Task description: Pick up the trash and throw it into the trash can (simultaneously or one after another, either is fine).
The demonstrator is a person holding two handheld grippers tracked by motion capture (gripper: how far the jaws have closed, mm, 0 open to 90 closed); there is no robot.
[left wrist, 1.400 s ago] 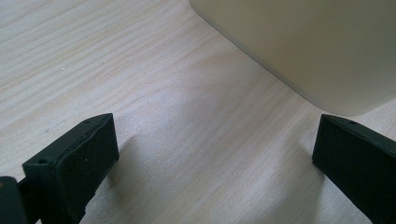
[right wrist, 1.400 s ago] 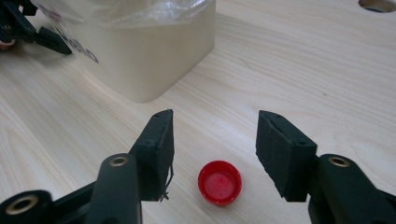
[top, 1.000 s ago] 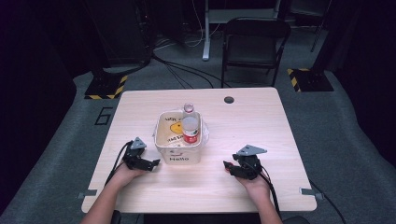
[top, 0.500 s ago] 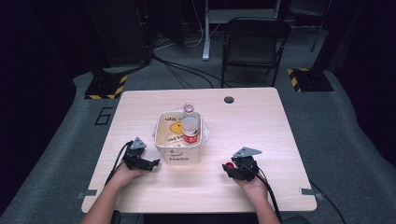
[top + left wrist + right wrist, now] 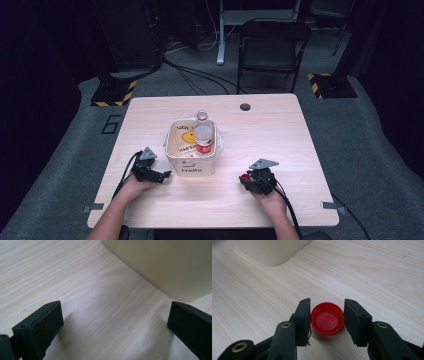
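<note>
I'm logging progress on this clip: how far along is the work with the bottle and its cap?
Done: the bottle stands uncapped in the bin. In hand: the right gripper has just been closing, jaws shut on the red cap lying on the table. The left gripper sits open beside the bin. Left, probably: lifting the cap away.

Pale wooden table [image 5: 280,145]; cream plastic tub [image 5: 192,162] printed "Hello", holding clear plastic bottle [image 5: 204,137]; black folding chair [image 5: 272,47] beyond.

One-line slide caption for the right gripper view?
Right claw closed on a red plastic bottle cap lying on the light wooden table.
</note>
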